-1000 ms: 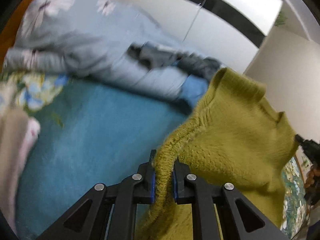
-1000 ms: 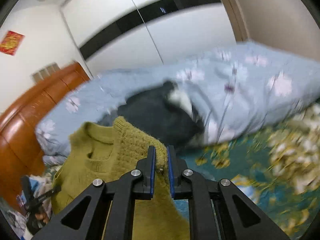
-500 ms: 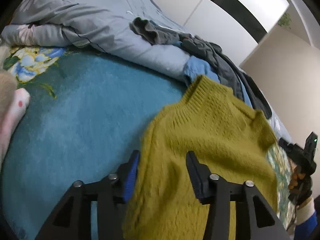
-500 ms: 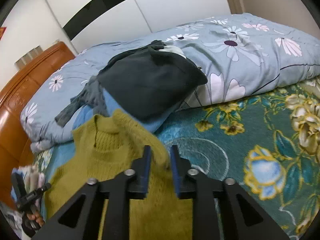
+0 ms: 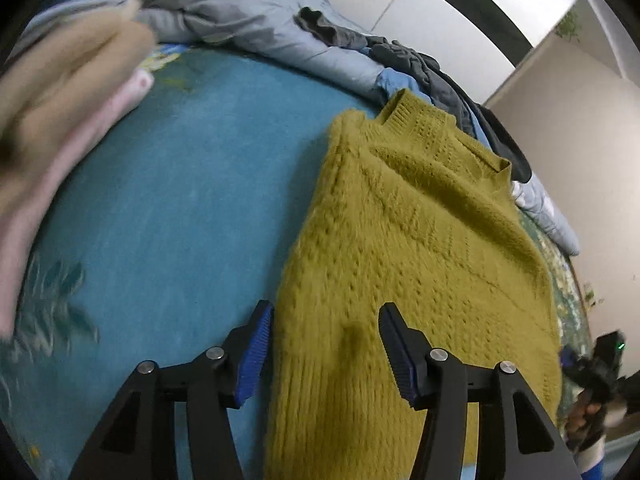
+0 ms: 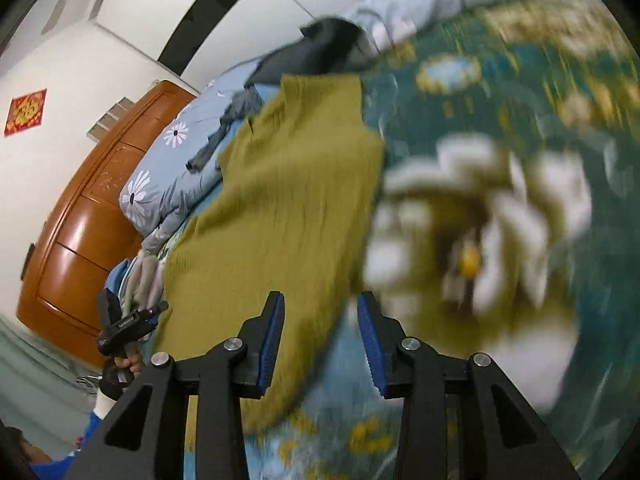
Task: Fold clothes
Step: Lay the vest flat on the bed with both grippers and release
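Observation:
An olive-green knit sweater (image 5: 416,248) lies spread flat on the blue floral bedspread (image 5: 168,208), collar at the far end. My left gripper (image 5: 326,344) is open, its jaws apart over the sweater's near left edge. In the right wrist view the sweater (image 6: 280,200) lies flat too, and my right gripper (image 6: 320,336) is open over its near right edge. Each gripper shows in the other's view, the right one (image 5: 592,372) and the left one (image 6: 124,324), both held by a hand.
A folded beige and pink stack (image 5: 60,120) sits at the left on the bed. A light blue flowered duvet (image 5: 248,20) with dark grey clothes (image 5: 420,64) lies behind the sweater. A wooden headboard (image 6: 88,216) and white wardrobe doors (image 6: 192,12) stand beyond.
Both grippers opened and let go of the sweater, which dropped from hanging to lying flat on the bed. Both grippers have drawn back toward its near edge.

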The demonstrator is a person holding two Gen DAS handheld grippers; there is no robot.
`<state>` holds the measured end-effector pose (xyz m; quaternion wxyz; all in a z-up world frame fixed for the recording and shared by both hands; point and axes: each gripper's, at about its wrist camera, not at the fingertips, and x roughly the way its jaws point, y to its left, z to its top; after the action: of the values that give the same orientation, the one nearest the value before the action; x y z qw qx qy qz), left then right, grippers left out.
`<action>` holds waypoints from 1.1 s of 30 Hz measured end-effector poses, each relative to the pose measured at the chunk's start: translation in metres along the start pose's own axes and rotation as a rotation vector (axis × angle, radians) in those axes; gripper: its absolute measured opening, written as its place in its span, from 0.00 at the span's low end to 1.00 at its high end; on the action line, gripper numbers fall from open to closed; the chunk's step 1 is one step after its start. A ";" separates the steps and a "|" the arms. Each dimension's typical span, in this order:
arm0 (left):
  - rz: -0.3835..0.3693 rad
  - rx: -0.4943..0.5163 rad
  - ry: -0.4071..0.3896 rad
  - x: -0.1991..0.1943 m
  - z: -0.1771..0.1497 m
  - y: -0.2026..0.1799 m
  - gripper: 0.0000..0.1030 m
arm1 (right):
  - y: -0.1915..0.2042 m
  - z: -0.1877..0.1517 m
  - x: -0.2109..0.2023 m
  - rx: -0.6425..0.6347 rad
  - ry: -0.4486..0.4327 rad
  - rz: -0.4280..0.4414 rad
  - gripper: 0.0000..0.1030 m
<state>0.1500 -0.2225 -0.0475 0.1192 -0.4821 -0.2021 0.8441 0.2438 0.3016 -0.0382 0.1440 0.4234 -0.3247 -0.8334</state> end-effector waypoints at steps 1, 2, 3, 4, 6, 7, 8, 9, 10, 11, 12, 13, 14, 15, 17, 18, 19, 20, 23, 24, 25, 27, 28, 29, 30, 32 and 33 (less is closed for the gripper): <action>-0.004 -0.007 0.004 -0.002 -0.004 0.000 0.56 | 0.000 -0.007 0.003 0.008 0.005 0.012 0.38; -0.005 -0.009 0.006 -0.003 -0.007 0.001 0.56 | 0.004 -0.010 0.006 0.010 0.001 0.019 0.38; -0.009 -0.013 0.007 -0.004 -0.011 0.001 0.56 | 0.008 -0.011 0.010 0.015 0.001 0.031 0.38; -0.017 -0.019 0.005 -0.005 -0.014 0.002 0.56 | 0.011 -0.011 0.014 0.023 0.006 0.047 0.40; -0.035 -0.034 0.000 -0.008 -0.020 0.003 0.56 | 0.019 -0.013 0.023 0.033 0.017 0.074 0.41; -0.051 -0.050 -0.002 -0.010 -0.023 0.005 0.56 | 0.023 -0.016 0.027 0.032 0.023 0.081 0.41; -0.067 -0.065 -0.004 -0.012 -0.025 0.007 0.56 | 0.028 -0.019 0.029 0.032 0.030 0.097 0.41; -0.083 -0.078 -0.004 -0.013 -0.027 0.010 0.56 | 0.032 -0.024 0.031 0.034 0.041 0.131 0.41; -0.098 -0.090 -0.005 -0.015 -0.028 0.012 0.56 | 0.036 -0.029 0.032 0.036 0.054 0.171 0.41; -0.110 -0.098 -0.008 -0.015 -0.029 0.014 0.55 | 0.040 -0.036 0.032 0.032 0.068 0.207 0.41; -0.121 -0.107 -0.010 -0.016 -0.030 0.015 0.55 | 0.045 -0.044 0.031 0.012 0.078 0.232 0.41; -0.130 -0.117 -0.014 -0.016 -0.031 0.016 0.55 | 0.049 -0.049 0.030 -0.006 0.082 0.245 0.41; -0.140 -0.126 -0.018 -0.017 -0.032 0.016 0.55 | 0.051 -0.053 0.029 -0.024 0.082 0.256 0.41; -0.149 -0.136 -0.022 -0.017 -0.033 0.017 0.55 | 0.052 -0.055 0.028 -0.024 0.067 0.262 0.41; -0.164 -0.147 -0.027 -0.017 -0.034 0.017 0.55 | 0.050 -0.056 0.025 -0.013 0.028 0.272 0.41; -0.169 -0.152 -0.027 -0.017 -0.034 0.016 0.55 | 0.047 -0.053 0.023 0.012 -0.006 0.282 0.41; -0.175 -0.159 -0.028 -0.018 -0.034 0.016 0.55 | 0.044 -0.049 0.022 0.041 -0.036 0.302 0.41; -0.181 -0.164 -0.029 -0.018 -0.034 0.016 0.54 | 0.041 -0.045 0.022 0.069 -0.062 0.324 0.41; -0.192 -0.168 -0.035 -0.019 -0.036 0.016 0.52 | 0.043 -0.038 0.024 0.113 -0.085 0.389 0.40; -0.190 -0.170 -0.036 -0.019 -0.037 0.016 0.49 | 0.046 -0.041 0.026 0.105 -0.068 0.392 0.39; -0.187 -0.176 -0.038 -0.019 -0.038 0.017 0.48 | 0.050 -0.044 0.028 0.094 -0.047 0.389 0.37; -0.185 -0.190 -0.040 -0.019 -0.039 0.020 0.43 | 0.049 -0.051 0.027 0.085 -0.011 0.339 0.28; -0.179 -0.196 -0.041 -0.019 -0.039 0.021 0.39 | 0.046 -0.056 0.028 0.094 0.006 0.310 0.22; -0.170 -0.203 -0.041 -0.019 -0.040 0.022 0.31 | 0.041 -0.059 0.028 0.109 0.014 0.293 0.13; -0.153 -0.210 -0.038 -0.019 -0.040 0.023 0.22 | 0.036 -0.060 0.028 0.128 0.017 0.278 0.12; -0.142 -0.227 -0.039 -0.020 -0.041 0.024 0.16 | 0.028 -0.061 0.028 0.165 0.017 0.250 0.11; -0.156 -0.239 -0.044 -0.022 -0.042 0.024 0.16 | 0.027 -0.061 0.027 0.175 0.014 0.251 0.11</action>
<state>0.1974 -0.2431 -0.0609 0.1214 -0.4570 -0.3407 0.8126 0.2757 0.2424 -0.0631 0.2118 0.3962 -0.4454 -0.7745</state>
